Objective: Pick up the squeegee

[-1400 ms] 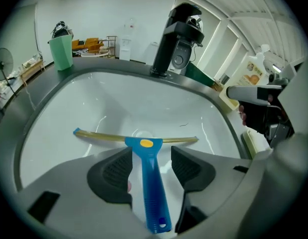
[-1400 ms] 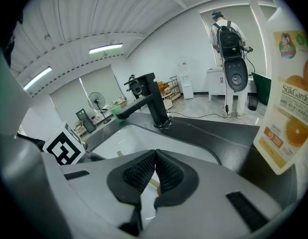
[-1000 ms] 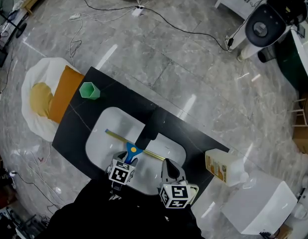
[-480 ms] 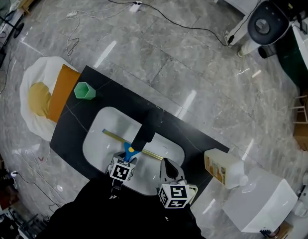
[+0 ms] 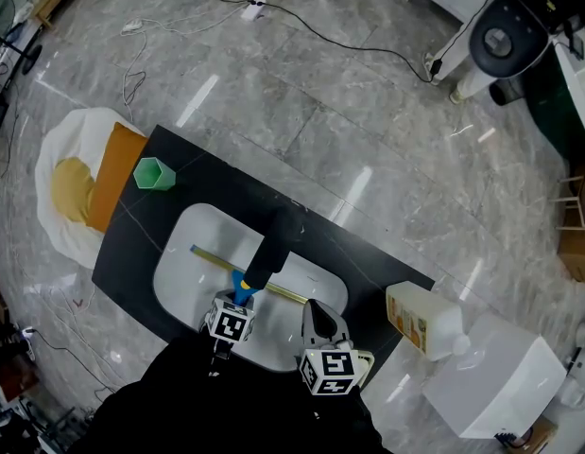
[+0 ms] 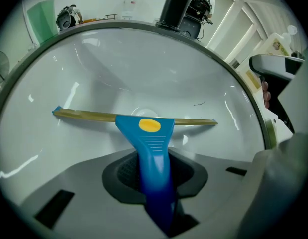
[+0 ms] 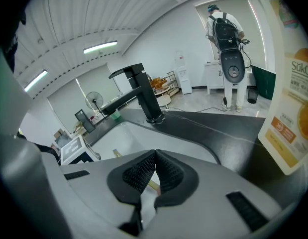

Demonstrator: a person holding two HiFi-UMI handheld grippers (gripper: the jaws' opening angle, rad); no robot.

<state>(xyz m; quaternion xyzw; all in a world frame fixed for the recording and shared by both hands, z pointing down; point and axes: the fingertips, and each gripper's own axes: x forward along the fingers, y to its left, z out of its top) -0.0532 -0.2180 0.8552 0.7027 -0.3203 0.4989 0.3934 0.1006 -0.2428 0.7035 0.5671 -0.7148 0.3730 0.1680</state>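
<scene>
Now that your left tongs (image 6: 154,180) have just been closing round the blue handle of the squeegee (image 6: 146,133), check that hold before you lift. The dark pads sit on either side of the handle and, as far as the left gripper view shows, press on it. The squeegee lies in the white sink basin (image 6: 208,78), with its long blade stretched across the bottom by the drain and its handle pointing back toward you.

The grip sits low on the handle, well away from the blade, so I judge the blade end will want to droop. Squeeze firmly and raise it slowly, keeping the blade level.

Watch the black faucet (image 5: 273,249). Its spout reaches out over the basin above the handle, so bring the squeegee up toward yourself rather than under it, or the blade could catch.

Your right tongs (image 7: 154,176) hover at the near side of the counter (image 7: 218,128), pads together with nothing between them, not far from the bottle with the orange label (image 7: 288,108). Leave them there, out of the way of the lift.
</scene>
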